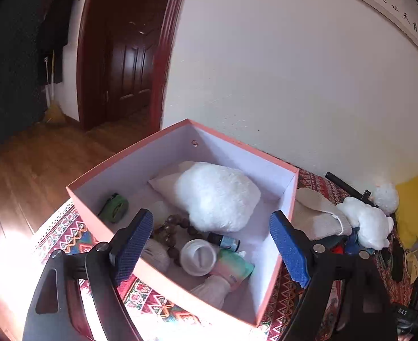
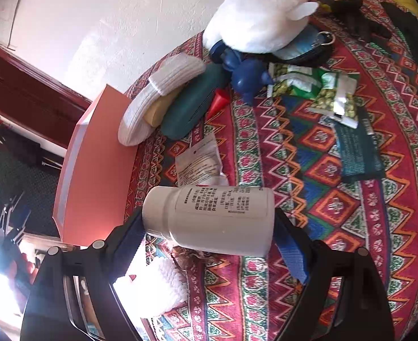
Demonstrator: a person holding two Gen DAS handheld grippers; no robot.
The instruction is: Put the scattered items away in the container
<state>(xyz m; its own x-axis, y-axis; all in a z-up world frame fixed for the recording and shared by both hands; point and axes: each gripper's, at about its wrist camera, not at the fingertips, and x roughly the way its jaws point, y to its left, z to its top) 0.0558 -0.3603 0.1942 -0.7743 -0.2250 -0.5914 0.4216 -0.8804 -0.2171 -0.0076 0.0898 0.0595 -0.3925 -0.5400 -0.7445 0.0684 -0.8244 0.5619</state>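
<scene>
White plaster wall behind, patterned red cloth (image 2: 322,170) over the worktop. At its left end stands the pink box (image 1: 163,281), already holding a white plush cushion (image 1: 217,196), wooden beads (image 1: 174,227) and a few small bottles. The left gripper (image 1: 211,244) hangs over the box, fingers spread wide, holding nothing. The right gripper (image 2: 209,227) has its fingers clamped on a white pill bottle (image 2: 209,218) (lying sideways), above the cloth just beside the box.

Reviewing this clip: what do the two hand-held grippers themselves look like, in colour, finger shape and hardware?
Both match: the left hand-held gripper and right hand-held gripper have black plastic arms with silver pivot bolts and flat blue textured finger pads. No cables, sleeves or hands show.
</scene>
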